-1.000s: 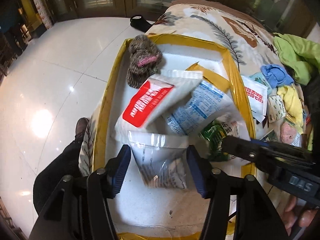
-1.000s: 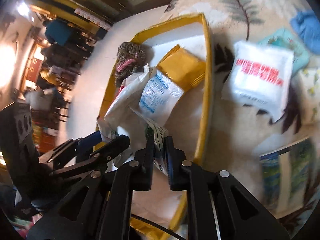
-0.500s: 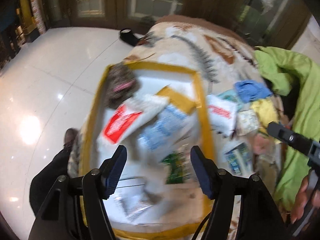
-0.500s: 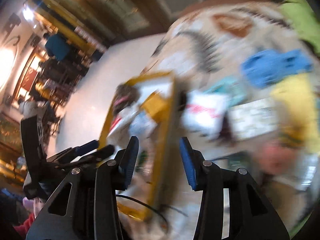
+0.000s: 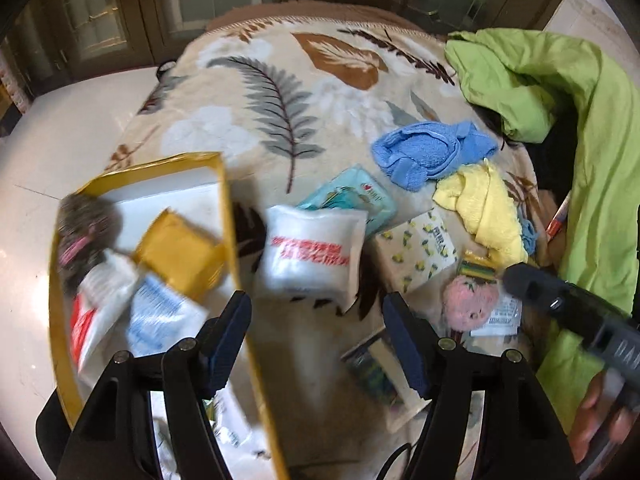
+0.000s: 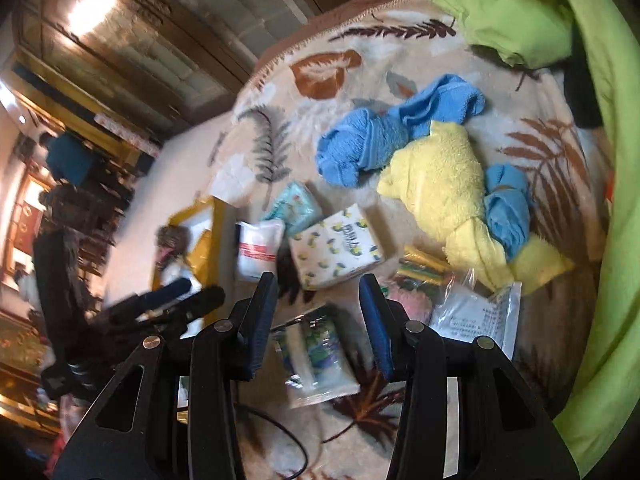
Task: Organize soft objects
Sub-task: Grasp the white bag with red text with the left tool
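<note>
Both grippers empty above the leaf-print blanket point(image 5: 280, 92).
Left gripper point(image 5: 316, 340) jaws apart, white pouch point(image 5: 312, 254) just ahead; right gripper point(image 6: 318, 320) jaws apart, green packet point(image 6: 316, 354) between them.

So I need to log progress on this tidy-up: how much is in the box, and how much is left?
Done: the yellow box already holds several packets and a furry toy. In hand: nothing, since the left gripper and right gripper are both open. Left on the blanket: a white packet, tissue pack, blue towel, yellow towel and more.
</note>
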A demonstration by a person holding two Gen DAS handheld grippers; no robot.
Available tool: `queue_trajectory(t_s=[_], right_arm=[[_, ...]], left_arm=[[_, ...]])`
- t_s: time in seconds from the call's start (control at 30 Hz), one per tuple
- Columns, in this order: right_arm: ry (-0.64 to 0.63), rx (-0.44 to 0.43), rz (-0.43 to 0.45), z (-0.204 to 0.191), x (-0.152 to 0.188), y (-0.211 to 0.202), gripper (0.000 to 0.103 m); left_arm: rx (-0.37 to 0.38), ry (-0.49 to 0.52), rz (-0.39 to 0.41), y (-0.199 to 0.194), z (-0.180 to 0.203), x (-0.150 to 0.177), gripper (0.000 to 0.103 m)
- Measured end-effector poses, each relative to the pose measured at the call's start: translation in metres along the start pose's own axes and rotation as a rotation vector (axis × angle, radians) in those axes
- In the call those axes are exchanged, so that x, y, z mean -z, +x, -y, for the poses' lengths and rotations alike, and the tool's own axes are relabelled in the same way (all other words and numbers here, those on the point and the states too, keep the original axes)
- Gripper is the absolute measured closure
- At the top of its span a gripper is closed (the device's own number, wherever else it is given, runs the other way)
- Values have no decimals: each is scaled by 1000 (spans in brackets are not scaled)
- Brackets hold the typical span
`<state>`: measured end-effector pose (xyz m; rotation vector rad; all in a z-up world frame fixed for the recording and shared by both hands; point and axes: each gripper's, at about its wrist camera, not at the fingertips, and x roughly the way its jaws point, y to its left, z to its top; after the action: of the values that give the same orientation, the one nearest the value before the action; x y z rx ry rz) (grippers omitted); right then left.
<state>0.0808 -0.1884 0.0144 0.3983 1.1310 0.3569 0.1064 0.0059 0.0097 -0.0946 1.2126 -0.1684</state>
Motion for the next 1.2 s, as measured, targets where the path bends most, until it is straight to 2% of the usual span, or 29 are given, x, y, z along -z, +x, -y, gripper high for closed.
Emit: queue_trajectory(t_s=[0.17, 0.23, 0.3, 0.43, 0.53, 0.67, 0.83, 0.93, 1.03, 1.13, 1.2], right_arm=[[-124, 119, -49, -9, -7, 29, 60], [-158, 150, -55, -8, -10, 38, 60], [-177, 154, -58, -9, -11, 43, 60], [-194, 143, -62, -12, -15, 51, 60], [-257, 183, -72, -18, -18, 60, 60], [-354, 245, -94, -23, -20, 73, 60], [-366, 250, -122, -19, -26, 82, 60], [-371, 200, -126, -22, -22, 79, 60], [-389, 239, -125, -23, -22, 81, 60], [-368, 221, -118, -17, -22, 73, 60], [-360, 216, -108, -14, -22, 65, 60]], left_arm=[[17, -21, -47, 23, 4, -14, 34], [-3, -12, -63, 32, 6, -17, 34], [-41, -9, -72, 40, 4, -20, 34], [-48, -18, -88, 51, 2, -24, 34], [-86, 9, -85, 56, 7, -27, 34], [-96, 12, -92, 61, 6, -29, 33], [-139, 64, -137, 67, 12, -30, 33], [-156, 55, -123, 70, 12, -33, 33], [-174, 91, -134, 78, 20, -35, 25], [-202, 133, -143, 88, 32, -37, 23], [-149, 120, -170, 93, 35, -36, 24]])
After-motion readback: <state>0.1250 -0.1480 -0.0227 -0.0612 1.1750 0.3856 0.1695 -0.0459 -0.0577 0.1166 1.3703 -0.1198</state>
